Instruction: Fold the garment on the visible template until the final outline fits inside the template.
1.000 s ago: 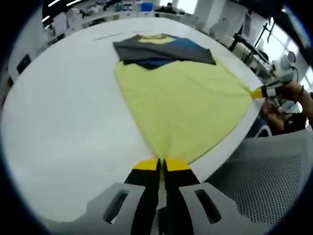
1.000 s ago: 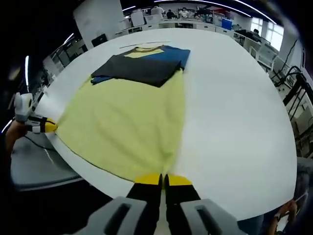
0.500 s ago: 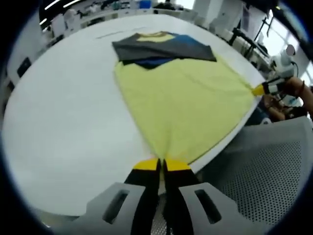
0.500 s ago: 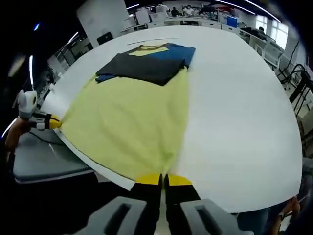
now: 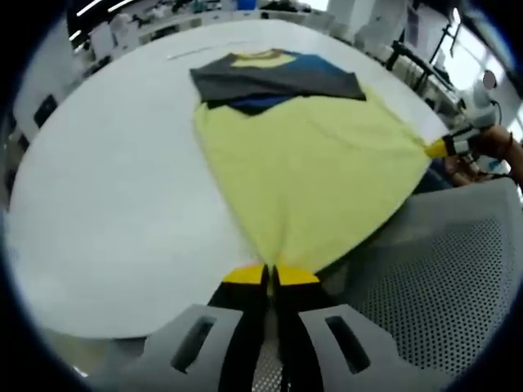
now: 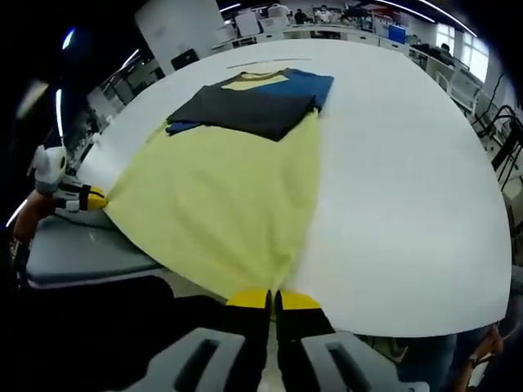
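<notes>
Here we hold both tongs pinched tight on the yellow garment [image 5: 310, 171]: the left gripper [image 5: 270, 276] and right gripper [image 6: 273, 300] each clamp a near hem corner, stretched past the white table's [image 6: 409, 204] near edge.

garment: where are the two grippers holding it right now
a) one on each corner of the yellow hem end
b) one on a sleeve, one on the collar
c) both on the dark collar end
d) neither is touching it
a: the left gripper and the right gripper are each shut on a corner of the garment at its yellow hem end, stretched between them past the table edge.
</notes>
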The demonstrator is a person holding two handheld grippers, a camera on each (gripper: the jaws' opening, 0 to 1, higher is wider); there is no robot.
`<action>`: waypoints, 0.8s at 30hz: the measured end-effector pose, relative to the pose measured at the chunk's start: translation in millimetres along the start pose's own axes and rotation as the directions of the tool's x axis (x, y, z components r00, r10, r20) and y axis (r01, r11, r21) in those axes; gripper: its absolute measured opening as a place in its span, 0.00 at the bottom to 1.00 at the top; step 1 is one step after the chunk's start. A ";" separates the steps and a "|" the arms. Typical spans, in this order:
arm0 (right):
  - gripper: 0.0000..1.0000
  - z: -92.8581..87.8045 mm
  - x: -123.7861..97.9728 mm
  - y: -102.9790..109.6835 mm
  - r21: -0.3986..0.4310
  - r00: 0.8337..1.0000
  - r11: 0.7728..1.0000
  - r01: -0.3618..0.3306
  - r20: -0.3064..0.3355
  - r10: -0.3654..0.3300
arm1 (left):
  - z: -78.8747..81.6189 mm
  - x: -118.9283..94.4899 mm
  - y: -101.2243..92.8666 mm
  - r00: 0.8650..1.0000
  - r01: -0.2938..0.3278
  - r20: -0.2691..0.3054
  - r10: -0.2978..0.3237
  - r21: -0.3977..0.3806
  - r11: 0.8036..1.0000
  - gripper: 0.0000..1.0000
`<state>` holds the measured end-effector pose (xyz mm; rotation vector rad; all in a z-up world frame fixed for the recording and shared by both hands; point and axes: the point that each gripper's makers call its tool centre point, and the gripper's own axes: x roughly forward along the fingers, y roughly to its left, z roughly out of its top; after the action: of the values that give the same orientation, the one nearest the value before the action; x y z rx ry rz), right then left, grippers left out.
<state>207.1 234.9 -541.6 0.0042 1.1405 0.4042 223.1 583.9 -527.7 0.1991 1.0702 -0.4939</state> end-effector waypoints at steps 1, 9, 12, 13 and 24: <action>0.00 -0.8 -0.4 1.1 -0.003 1.000 1.000 -0.001 -0.002 0.001 | -1.1 -0.9 -0.2 1.000 0.001 -0.002 -0.001 0.002 1.000 0.00; 0.00 -8.3 -3.9 10.9 -0.013 1.000 1.000 -0.013 -0.018 0.013 | -11.1 -6.6 2.0 1.000 0.000 -0.016 0.000 -0.011 1.000 0.00; 0.00 -7.4 -6.4 12.9 -0.016 1.000 1.000 -0.008 -0.017 0.008 | -9.6 -10.8 2.6 1.000 0.004 -0.003 -0.004 -0.021 1.000 0.00; 0.00 -5.9 -7.7 12.7 -0.016 1.000 1.000 -0.002 -0.011 0.002 | -8.2 -12.1 2.5 1.000 0.008 0.003 -0.007 -0.026 1.000 0.00; 0.00 22.9 -25.9 11.9 0.018 0.995 0.999 0.034 0.089 -0.035 | 13.1 -29.9 4.9 0.998 0.013 0.058 -0.014 0.011 1.000 0.00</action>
<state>214.5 242.3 -506.5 0.0167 1.0547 0.3603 224.3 591.7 -495.7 0.1860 1.0128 -0.5146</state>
